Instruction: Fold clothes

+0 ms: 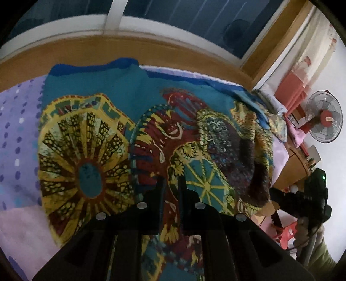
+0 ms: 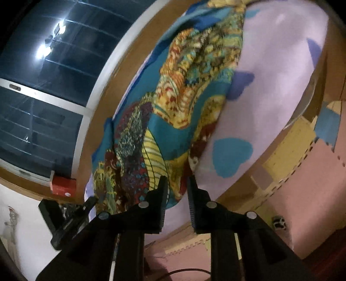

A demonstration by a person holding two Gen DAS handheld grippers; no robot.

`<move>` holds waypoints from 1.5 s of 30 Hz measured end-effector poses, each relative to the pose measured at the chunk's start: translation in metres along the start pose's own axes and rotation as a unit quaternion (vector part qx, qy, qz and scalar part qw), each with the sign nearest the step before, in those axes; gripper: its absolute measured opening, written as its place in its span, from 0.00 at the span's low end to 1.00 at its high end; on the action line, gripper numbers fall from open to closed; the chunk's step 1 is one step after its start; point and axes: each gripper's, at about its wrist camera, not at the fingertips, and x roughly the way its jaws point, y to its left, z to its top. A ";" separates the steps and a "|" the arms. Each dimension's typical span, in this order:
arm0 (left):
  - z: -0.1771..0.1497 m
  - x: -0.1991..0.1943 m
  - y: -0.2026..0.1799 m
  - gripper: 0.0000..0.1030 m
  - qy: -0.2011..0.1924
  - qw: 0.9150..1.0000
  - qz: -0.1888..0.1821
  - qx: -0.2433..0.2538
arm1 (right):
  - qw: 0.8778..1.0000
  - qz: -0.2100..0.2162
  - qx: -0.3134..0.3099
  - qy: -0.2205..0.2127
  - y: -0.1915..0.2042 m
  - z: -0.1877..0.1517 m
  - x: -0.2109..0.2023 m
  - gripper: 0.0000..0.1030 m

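A thin printed cloth [image 1: 138, 121], teal with large yellow, dark red and green fan and wheel motifs, is lying spread over a bed. In the left wrist view it is covering most of the mattress, fairly flat on its left part and bunching into soft folds toward its right edge. In the right wrist view the same cloth [image 2: 173, 103] is showing as a long rumpled band with crinkled ridges down its middle. The bedsheet [image 1: 19, 138] beneath is a smooth lilac fabric with purple dots and blue heart shapes, and a wooden bed frame [image 1: 151, 54] is curving around it. Behind the frame a dark window [image 1: 183, 19] with white bars is reflecting light. A standing fan [image 1: 325, 116] with a round wire cage and red hub is sitting off to the right.

The left tongs [image 1: 172, 186], black with ribbed inner pads, are pointing steeply down over the cloth's lower middle, their tips standing only a narrow slit apart with nothing pinched between them. The right tongs [image 2: 177, 183] are angling down at the cloth's near end by the bed edge, spread a little wider, and nothing is gripped there either; the cloth is showing through the gap. The left tongs [image 2: 71, 214] are also appearing at the lower left of the right wrist view.
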 end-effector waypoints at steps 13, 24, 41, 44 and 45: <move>-0.013 0.032 0.001 0.09 0.040 0.999 -0.004 -0.025 | 1.000 0.020 -0.012 -0.016 0.011 0.004 0.018 0.01; -0.015 0.029 0.009 0.09 0.051 0.998 -0.003 -0.045 | 0.999 -0.003 -0.002 -0.047 0.002 -0.013 -0.042 0.00; -0.006 0.033 -0.044 0.16 0.061 0.998 -0.019 0.010 | 0.977 -0.131 -0.157 -0.068 0.025 -0.004 -0.068 0.32; -0.002 0.040 -0.067 0.16 0.058 0.998 -0.022 0.012 | 0.973 -0.125 -0.174 -0.087 0.024 0.023 -0.074 0.34; -0.001 0.043 -0.075 0.16 0.055 0.998 -0.020 0.014 | 0.971 -0.125 -0.183 -0.090 0.024 0.033 -0.074 0.34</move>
